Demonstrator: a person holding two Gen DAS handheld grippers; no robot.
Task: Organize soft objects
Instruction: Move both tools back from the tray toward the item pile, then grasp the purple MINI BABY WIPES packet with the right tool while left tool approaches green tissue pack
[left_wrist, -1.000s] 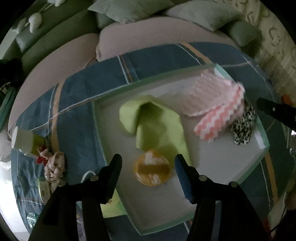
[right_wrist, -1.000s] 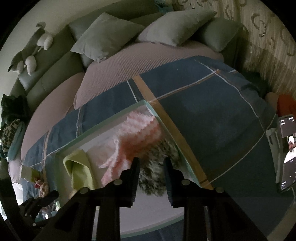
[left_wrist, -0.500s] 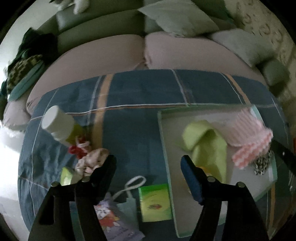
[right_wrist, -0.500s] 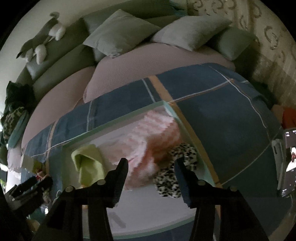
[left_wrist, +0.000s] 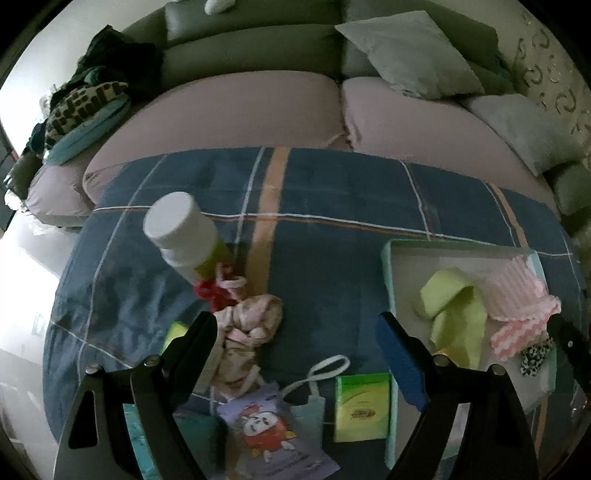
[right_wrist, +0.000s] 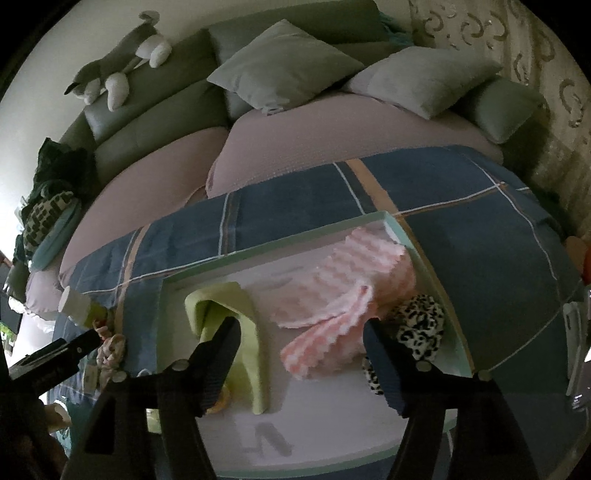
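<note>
A long grey-green sofa (right_wrist: 155, 122) with pale mauve seat cushions (left_wrist: 229, 110) fills the back of the room, carrying grey square pillows (right_wrist: 284, 66), a grey-and-white plush cat (right_wrist: 114, 74) on its backrest and a heap of dark clothes (left_wrist: 92, 92) at its left end; a cream wall with curled patterning (right_wrist: 517, 48) stands to the right. In front lies a surface covered by a dark blue plaid cloth with orange and white stripes (left_wrist: 314, 195). On its right part rests a shallow white tray with a mint-green rim (right_wrist: 280, 247), holding a folded lime-green cloth (right_wrist: 236, 314), a pink-and-white zigzag knitted cloth (right_wrist: 343, 295) and a leopard-print fabric piece (right_wrist: 421, 325) against the tray's right wall. Left of the tray on the cloth lie a crumpled beige-pink fabric bundle (left_wrist: 247, 325), a lilac cartoon-printed pouch (left_wrist: 269, 435), a small green packet (left_wrist: 362, 406) and a white-capped yellow-green bottle (left_wrist: 184, 232). The left gripper (left_wrist: 295, 354) hangs above the bundle and pouch, fingers spread wide, holding nothing. The right gripper (right_wrist: 301, 354) hovers over the tray, likewise spread and empty.
</note>
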